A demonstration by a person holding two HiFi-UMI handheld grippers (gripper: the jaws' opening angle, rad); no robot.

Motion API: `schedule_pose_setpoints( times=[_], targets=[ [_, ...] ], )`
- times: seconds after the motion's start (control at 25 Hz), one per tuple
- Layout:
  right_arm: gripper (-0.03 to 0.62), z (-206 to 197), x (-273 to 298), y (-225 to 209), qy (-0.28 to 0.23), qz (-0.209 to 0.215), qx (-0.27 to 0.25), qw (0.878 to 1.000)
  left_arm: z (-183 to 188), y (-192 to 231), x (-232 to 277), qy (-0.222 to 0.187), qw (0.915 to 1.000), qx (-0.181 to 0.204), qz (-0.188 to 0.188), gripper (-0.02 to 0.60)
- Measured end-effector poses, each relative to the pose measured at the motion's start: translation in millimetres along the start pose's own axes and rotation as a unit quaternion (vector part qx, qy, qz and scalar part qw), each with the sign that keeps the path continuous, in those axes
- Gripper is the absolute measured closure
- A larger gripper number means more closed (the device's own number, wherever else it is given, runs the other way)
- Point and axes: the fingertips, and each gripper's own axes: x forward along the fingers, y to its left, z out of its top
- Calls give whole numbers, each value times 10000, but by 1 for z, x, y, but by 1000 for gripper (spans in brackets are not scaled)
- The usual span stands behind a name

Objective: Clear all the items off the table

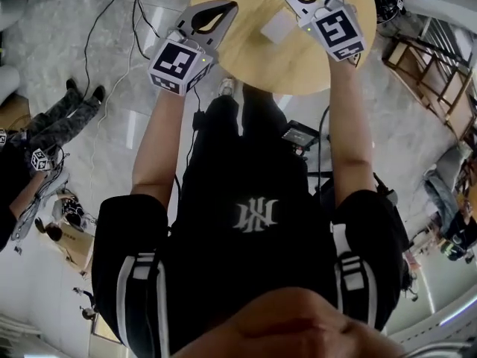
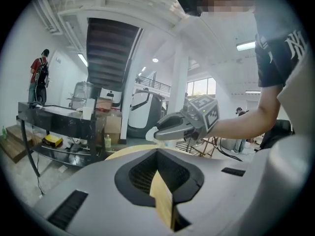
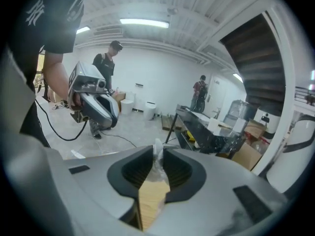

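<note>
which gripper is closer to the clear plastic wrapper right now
Right. The right gripper has the clear plastic wrapper pinched between its jaws over the round wooden table. The left gripper is shut and empty at the table's left edge, apart from it.

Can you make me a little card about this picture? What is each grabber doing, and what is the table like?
table: round, light wood
left gripper: shut, nothing in it, at the table's edge
right gripper: shut on a clear plastic wrapper
people nearby: a few, standing in the background
</note>
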Motion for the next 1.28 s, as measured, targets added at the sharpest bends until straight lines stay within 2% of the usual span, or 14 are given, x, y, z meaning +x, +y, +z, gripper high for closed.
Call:
schedule_pose_setpoints(
  times=[0.24,0.48,0.76,1.0,1.16,1.28],
  targets=[
    [525,57,-56,17,-191,-661,64,9976,40,-19,-15,-278,9989,240,-292,571],
    [525,66,-136,39,-119,-1415,210,9897,61,-76,-8,-410,9936,496,-933,571],
    [525,42,-231,65,267,-2214,401,9740,67,-167,2,-497,9787,644,-1883,571],
    [525,1,-318,76,462,-2820,686,9559,63,-254,34,-377,9626,755,-2574,571],
    [525,-42,-373,85,506,-3049,956,9462,52,-315,65,-231,9545,798,-2866,571],
    [525,-85,-416,84,469,-3100,1143,9427,39,-365,101,-82,9522,814,-2944,571]
  ],
)
